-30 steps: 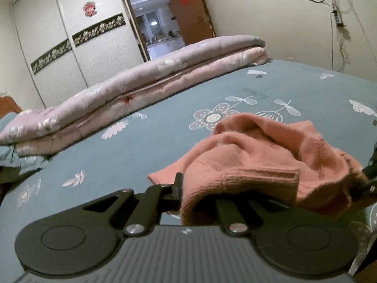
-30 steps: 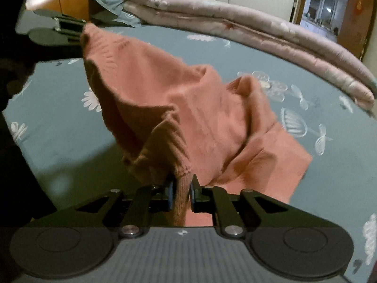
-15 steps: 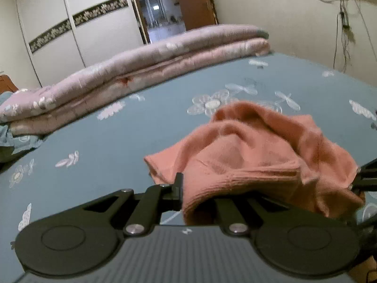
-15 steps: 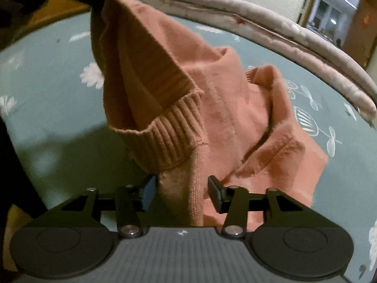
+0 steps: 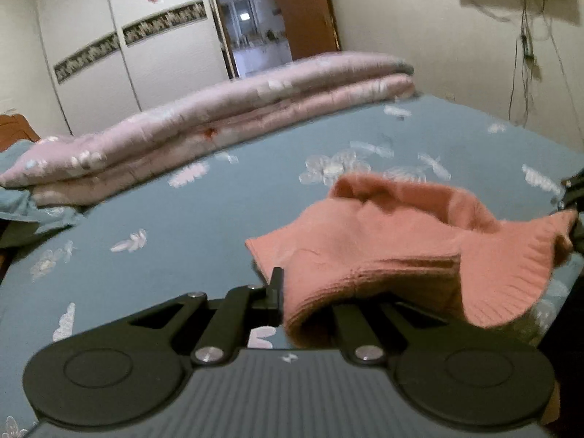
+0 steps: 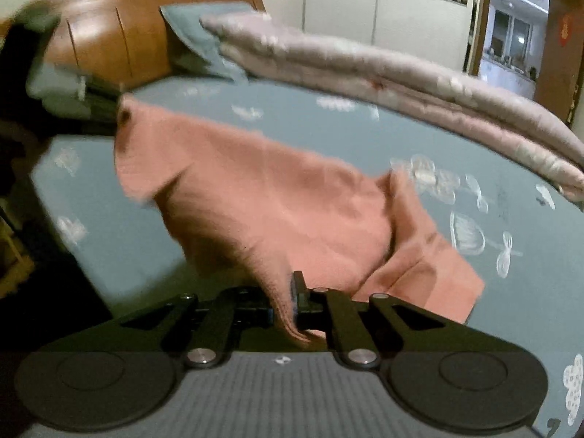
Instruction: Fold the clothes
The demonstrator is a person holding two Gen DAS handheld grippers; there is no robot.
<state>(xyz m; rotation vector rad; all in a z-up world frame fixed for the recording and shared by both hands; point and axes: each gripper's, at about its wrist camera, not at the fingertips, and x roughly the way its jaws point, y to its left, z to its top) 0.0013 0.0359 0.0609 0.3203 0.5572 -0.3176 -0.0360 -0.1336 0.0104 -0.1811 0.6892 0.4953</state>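
Note:
A salmon-pink knitted sweater (image 5: 401, 241) hangs stretched between both grippers above the blue flowered bed sheet (image 5: 182, 226). My left gripper (image 5: 288, 292) is shut on its ribbed hem; the cloth hides the right finger. In the right wrist view my right gripper (image 6: 286, 299) is shut on another ribbed edge of the sweater (image 6: 277, 204), whose far corner is pinched by the left gripper (image 6: 106, 109) at upper left. The sweater's lower part trails on the sheet at the right. At the right edge of the left wrist view the right gripper (image 5: 571, 197) shows holding the cloth.
A folded pink quilt (image 5: 219, 135) lies along the far side of the bed, with a blue pillow (image 6: 197, 36) and wooden headboard (image 6: 120, 25) at one end. Wardrobe doors (image 5: 120, 58) and an open doorway (image 5: 255, 22) stand behind. The near bed edge drops to dark floor (image 6: 47, 292).
Both grippers rose and moved apart, pulling the bunched sweater out flatter and wider. The right gripper, open half a second ago, has closed on the ribbed edge.

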